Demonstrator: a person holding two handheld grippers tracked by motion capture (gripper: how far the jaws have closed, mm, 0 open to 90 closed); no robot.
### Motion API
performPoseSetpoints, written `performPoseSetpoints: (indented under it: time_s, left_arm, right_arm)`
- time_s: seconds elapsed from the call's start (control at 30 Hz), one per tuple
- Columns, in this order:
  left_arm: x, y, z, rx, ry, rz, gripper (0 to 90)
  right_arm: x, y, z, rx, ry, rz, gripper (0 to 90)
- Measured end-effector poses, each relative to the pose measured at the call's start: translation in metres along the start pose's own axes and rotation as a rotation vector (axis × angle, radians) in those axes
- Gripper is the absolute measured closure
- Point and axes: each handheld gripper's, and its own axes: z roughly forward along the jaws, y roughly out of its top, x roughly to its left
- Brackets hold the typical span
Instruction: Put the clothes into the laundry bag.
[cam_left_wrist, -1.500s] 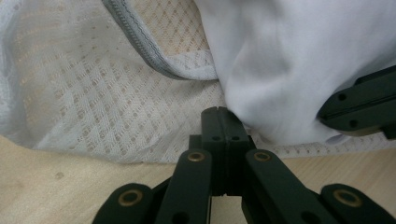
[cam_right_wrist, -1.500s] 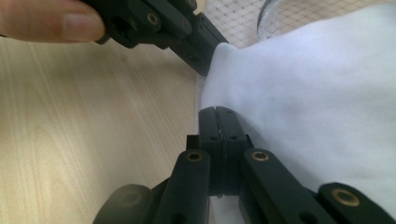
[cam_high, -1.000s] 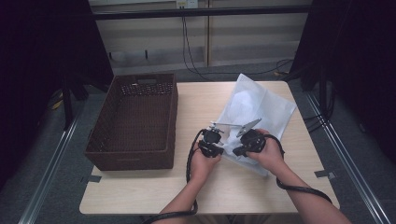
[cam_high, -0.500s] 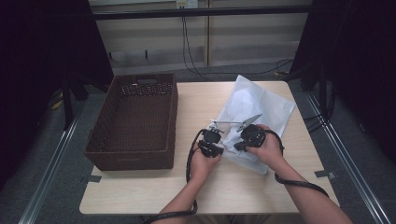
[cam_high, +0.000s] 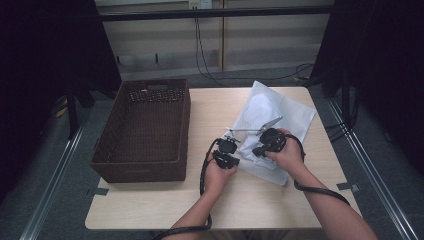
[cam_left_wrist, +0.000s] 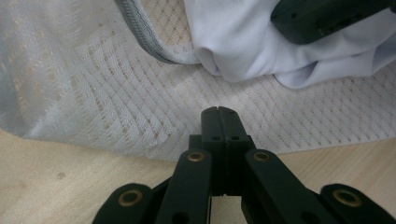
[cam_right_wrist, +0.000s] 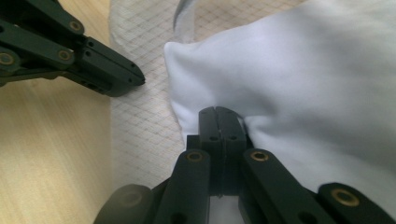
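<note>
Holding still, the left gripper (cam_left_wrist: 218, 112) keeps its jaws together over the mesh bag (cam_left_wrist: 93, 93) and the right gripper (cam_right_wrist: 218, 111) stays clamped on the white cloth (cam_right_wrist: 303, 70), which has not budged.

Both grippers, left gripper (cam_high: 226, 150) and right gripper (cam_high: 267, 142), sit low over the white mesh bag (cam_high: 272, 117) on the worktop (cam_high: 250, 205), wicker basket (cam_high: 142, 130) alongside.

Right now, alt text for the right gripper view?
The right gripper, jaws shut together, pinches a fold of white cloth lying on a white mesh bag. The left gripper, also shut, points in from the upper left over the wooden table.
</note>
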Motion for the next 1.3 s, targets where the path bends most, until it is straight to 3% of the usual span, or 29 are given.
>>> performPoseSetpoints:
  time_s: [0.3,1.3]
  left_arm:
    - [-0.004,0.000,0.000,-0.005,0.020,0.000,90.0]
    - [-0.002,-0.002,-0.001,0.004,0.007,-0.029,90.0]
  right_arm:
    - [-0.005,0.003,-0.001,0.006,-0.017,0.009,90.0]
    - [-0.029,0.012,-0.003,0.010,-0.089,0.051,90.0]
